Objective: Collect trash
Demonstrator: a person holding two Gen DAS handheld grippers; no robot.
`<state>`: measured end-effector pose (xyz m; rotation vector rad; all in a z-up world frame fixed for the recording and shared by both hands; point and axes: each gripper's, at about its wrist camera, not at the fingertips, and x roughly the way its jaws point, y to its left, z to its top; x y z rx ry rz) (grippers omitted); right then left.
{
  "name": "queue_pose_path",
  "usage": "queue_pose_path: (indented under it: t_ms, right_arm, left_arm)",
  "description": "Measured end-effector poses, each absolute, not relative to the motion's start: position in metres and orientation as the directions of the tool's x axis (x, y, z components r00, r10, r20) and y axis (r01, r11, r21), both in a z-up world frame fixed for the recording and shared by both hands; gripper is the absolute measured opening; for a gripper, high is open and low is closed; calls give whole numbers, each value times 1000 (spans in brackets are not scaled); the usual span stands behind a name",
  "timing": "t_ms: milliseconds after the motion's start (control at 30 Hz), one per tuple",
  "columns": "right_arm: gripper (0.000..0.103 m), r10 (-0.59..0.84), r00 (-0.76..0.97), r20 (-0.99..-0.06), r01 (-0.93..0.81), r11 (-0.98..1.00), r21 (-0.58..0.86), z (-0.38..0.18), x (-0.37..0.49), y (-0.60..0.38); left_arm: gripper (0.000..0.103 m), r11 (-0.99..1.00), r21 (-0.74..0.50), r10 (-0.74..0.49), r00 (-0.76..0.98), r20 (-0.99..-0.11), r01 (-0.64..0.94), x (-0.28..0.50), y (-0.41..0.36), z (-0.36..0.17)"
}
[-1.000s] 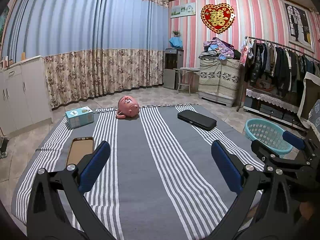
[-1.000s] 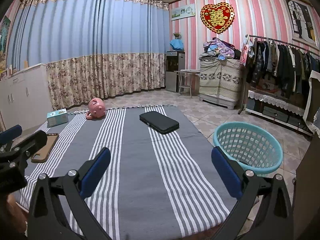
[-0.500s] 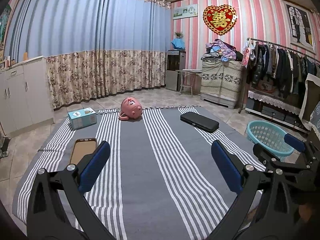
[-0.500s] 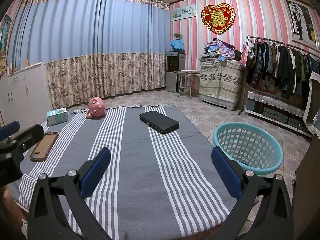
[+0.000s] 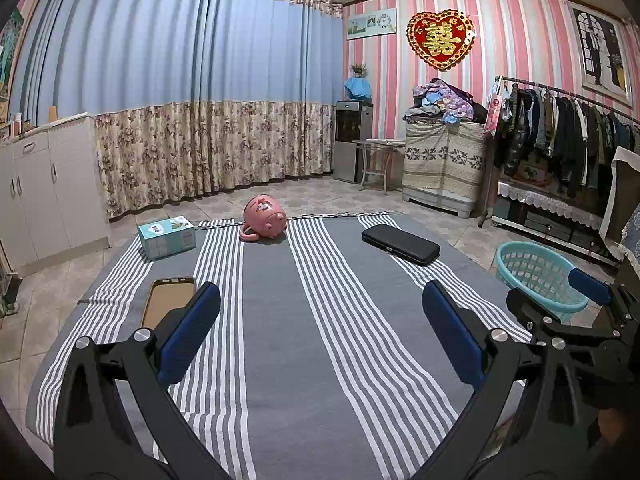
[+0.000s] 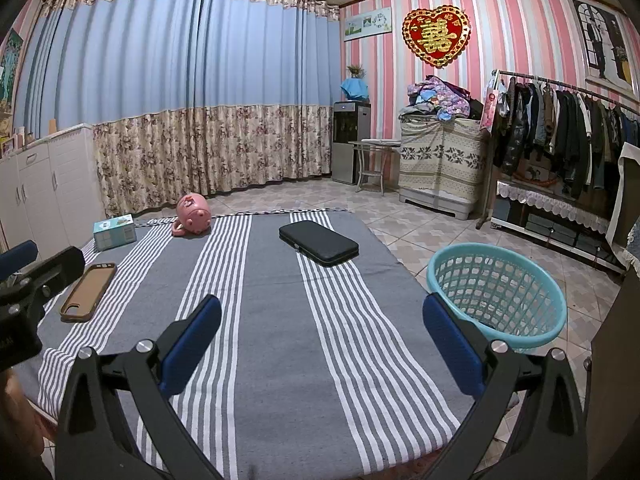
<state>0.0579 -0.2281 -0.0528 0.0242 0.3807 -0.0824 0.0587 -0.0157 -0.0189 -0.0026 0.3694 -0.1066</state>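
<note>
A grey striped cloth (image 5: 320,320) (image 6: 280,340) covers a low table. On it lie a brown phone case (image 5: 170,300) (image 6: 88,292), a teal box (image 5: 167,237) (image 6: 115,231), a pink pig-shaped mug (image 5: 264,222) (image 6: 193,219) on its side, and a black flat case (image 5: 401,243) (image 6: 318,242). A turquoise basket (image 5: 536,274) (image 6: 496,290) stands on the floor to the right of the table. My left gripper (image 5: 320,336) is open and empty above the near part of the cloth. My right gripper (image 6: 322,338) is open and empty beside the basket.
White cabinets (image 5: 36,184) stand at the left. A clothes rack (image 5: 568,128) lines the right wall, and a covered chest (image 5: 444,160) piled with clothes stands by the far wall. A small stool (image 5: 376,160) and a water dispenser (image 5: 354,136) stand by the curtains.
Both grippers have drawn back and up a little, so the objects look slightly farther. Both stay open and empty.
</note>
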Motion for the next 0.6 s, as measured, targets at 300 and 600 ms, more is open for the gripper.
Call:
queue_pose_path:
  t_ms: [300, 600]
  right_arm:
    - [98, -73, 924, -376, 83, 996, 10, -55, 58, -229]
    - [98, -73, 924, -375, 83, 996, 11, -55, 58, -230]
  left_arm:
    - [98, 995, -18, -102, 927, -360, 103, 59, -16, -19]
    - [98, 994, -20, -104, 927, -361, 103, 59, -16, -19]
